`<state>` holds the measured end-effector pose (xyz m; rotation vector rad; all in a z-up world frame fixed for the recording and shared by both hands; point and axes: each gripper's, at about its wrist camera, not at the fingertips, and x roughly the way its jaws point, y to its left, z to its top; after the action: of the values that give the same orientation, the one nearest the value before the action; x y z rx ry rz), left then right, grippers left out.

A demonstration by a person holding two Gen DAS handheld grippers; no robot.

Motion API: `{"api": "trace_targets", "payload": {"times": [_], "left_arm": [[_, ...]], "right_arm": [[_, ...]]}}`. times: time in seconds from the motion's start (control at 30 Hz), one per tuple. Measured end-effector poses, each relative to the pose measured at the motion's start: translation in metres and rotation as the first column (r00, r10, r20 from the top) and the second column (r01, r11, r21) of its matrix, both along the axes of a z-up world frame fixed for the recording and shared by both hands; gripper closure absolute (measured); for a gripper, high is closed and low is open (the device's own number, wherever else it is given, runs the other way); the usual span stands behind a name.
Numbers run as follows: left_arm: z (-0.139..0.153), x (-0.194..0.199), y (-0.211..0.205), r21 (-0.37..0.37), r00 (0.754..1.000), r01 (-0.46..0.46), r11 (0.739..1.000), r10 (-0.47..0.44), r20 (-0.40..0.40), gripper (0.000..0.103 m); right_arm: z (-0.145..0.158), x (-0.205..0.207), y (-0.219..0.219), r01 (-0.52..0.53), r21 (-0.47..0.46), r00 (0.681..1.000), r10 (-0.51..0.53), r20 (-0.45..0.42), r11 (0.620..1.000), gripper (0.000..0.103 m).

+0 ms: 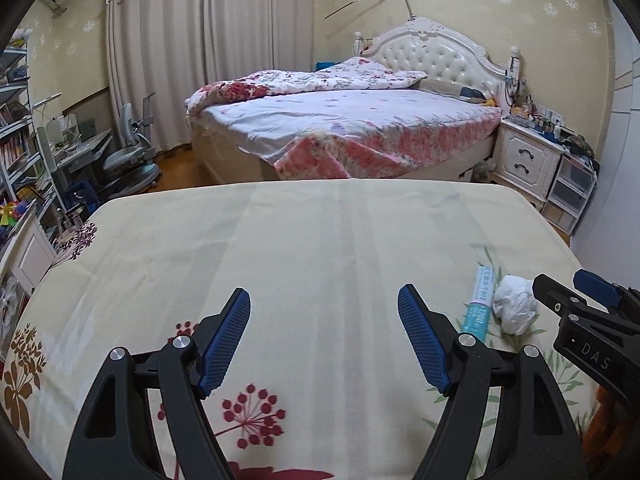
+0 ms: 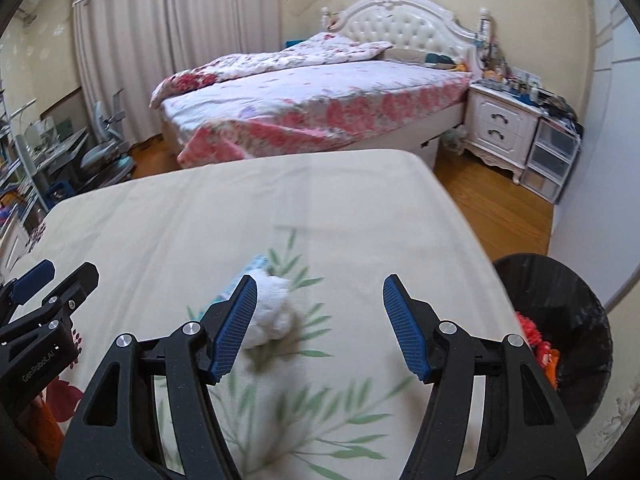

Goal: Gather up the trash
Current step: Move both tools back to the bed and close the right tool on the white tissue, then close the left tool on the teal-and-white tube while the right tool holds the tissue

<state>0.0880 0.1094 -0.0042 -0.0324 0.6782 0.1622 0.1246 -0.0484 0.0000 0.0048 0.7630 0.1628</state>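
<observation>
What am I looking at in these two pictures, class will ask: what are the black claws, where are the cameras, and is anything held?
A person holds a two-finger gripper in each hand, each carrying a forward-looking camera. One picture looks past the left gripper, the other past the right gripper. Both are open and hold nothing. On the floral cloth lie a crumpled white tissue and a light-blue tube. A black-lined trash bin stands to the right.
</observation>
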Motion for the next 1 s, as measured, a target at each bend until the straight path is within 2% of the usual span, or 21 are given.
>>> {"api": "trace_targets", "payload": {"times": [0.17, 0.27, 0.3, 0.4, 0.5, 0.8, 1.0], "left_arm": [[-0.007, -0.003, 0.016, -0.01, 0.999, -0.025, 1.0, 0.025, -0.023, 0.029], [-0.01, -0.002, 0.016, -0.019, 0.999, -0.021, 1.0, 0.02, -0.034, 0.029], [-0.011, -0.001, 0.015, -0.022, 0.999, -0.016, 1.0, 0.015, -0.037, 0.029], [-0.012, 0.0, 0.01, -0.028, 0.999, 0.002, 1.0, -0.003, -0.041, 0.029], [-0.014, 0.002, 0.004, -0.038, 0.999, 0.022, 0.999, -0.024, -0.048, 0.029], [-0.016, 0.011, -0.029, -0.043, 0.991, 0.114, 0.993, -0.116, -0.067, 0.029], [-0.019, 0.023, -0.055, -0.038, 0.98, 0.177, 0.983, -0.18, -0.088, 0.029]], "right_arm": [[-0.01, 0.007, 0.017, -0.035, -0.023, 0.998, 0.033, -0.051, 0.999, 0.039], [-0.015, 0.012, 0.02, -0.045, -0.024, 0.996, 0.043, -0.083, 0.999, 0.05], [-0.017, 0.014, 0.02, -0.049, -0.018, 0.994, 0.047, -0.095, 0.999, 0.057], [-0.018, 0.016, 0.015, -0.058, 0.01, 0.992, 0.059, -0.113, 0.998, 0.065], [-0.014, 0.013, 0.012, -0.062, -0.004, 0.992, 0.061, -0.108, 0.998, 0.072], [-0.008, 0.007, -0.031, 0.022, -0.065, 0.995, -0.028, -0.093, 0.998, 0.074], [-0.015, 0.006, -0.06, 0.066, -0.065, 0.99, -0.074, -0.117, 0.996, 0.074]]}}
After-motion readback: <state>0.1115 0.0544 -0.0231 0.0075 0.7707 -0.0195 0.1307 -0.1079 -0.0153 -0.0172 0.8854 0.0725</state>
